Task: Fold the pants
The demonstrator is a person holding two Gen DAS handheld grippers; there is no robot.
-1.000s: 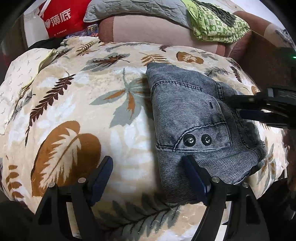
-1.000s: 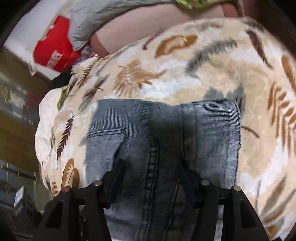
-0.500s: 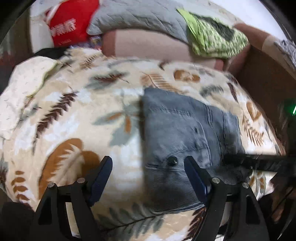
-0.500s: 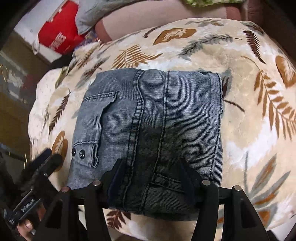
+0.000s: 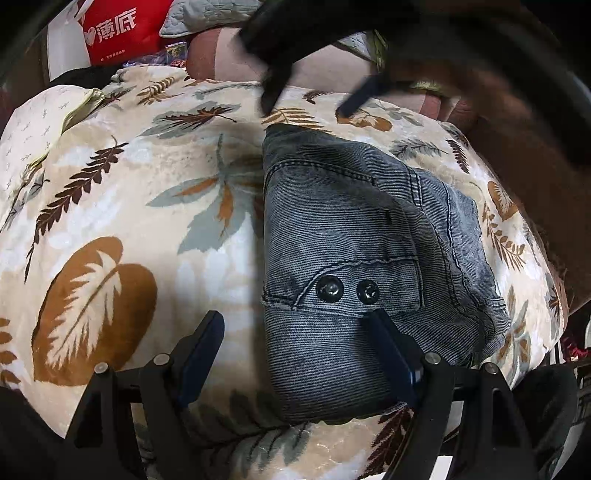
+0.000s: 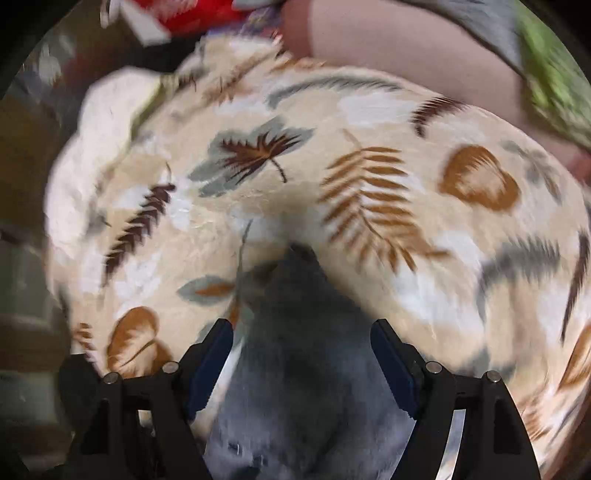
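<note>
In the left wrist view, the left gripper [image 5: 295, 354] stands wide apart with nothing between its pads, over the leaf-print blanket [image 5: 122, 206]. The folded pants [image 5: 354, 266] lie at about 3 o'clock from the picture's middle. At 12 o'clock the right gripper [image 5: 306, 103] hovers, blurred, its jaws opening and holding nothing.

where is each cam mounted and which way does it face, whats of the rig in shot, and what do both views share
Left wrist: on the left gripper, angled down at the folded pants on the leaf-print blanket; the right gripper crosses the top, blurred.
Right wrist: on the right gripper, jaws opening, pointing steeply down over the pants' far corner; motion-blurred.
Shared: pants, blanket, red bag.
</note>
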